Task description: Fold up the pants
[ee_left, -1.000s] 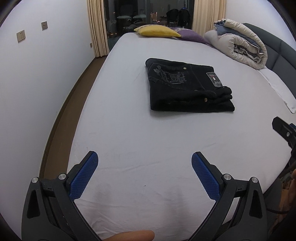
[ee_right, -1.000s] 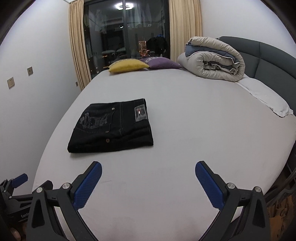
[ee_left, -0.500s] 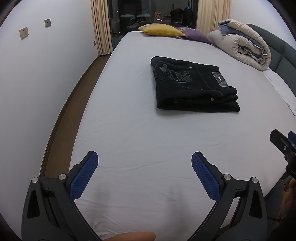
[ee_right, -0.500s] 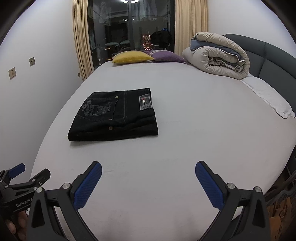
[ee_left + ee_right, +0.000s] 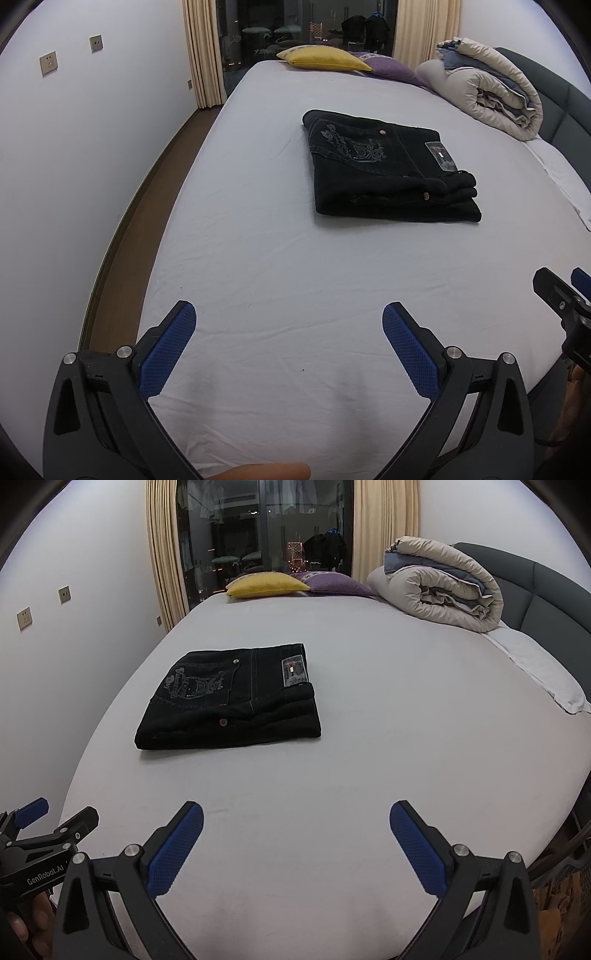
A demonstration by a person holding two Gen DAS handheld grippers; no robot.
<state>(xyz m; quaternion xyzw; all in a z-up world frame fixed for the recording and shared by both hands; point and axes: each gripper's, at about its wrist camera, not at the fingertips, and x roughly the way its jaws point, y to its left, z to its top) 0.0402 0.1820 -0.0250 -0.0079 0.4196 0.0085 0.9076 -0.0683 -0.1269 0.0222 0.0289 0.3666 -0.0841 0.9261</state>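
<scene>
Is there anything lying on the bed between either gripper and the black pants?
Nothing visible does. Only bare sheet lies between the open right gripper and the folded black pants, and likewise ahead of the open left gripper. The pillows and rolled duvet sit beyond the pants, at the bed's far side.

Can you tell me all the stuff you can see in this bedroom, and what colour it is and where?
pants: one, black, folded in a neat stack on the bed, left of middle
bed: one, white sheet, fills most of the view
headboard: one, dark grey, at the right
yellow pillow: one, far edge of the bed
purple pillow: one, right beside the yellow one
duvet: one, beige and blue, rolled up at the far right of the bed
white pillow: one, flat by the headboard
curtains: two, cream, either side of the dark window
wall plates: two, beige, left wall
left gripper: one, black with blue pads, open, above the near bed edge
right gripper: one, same colours, open, beside it
</scene>
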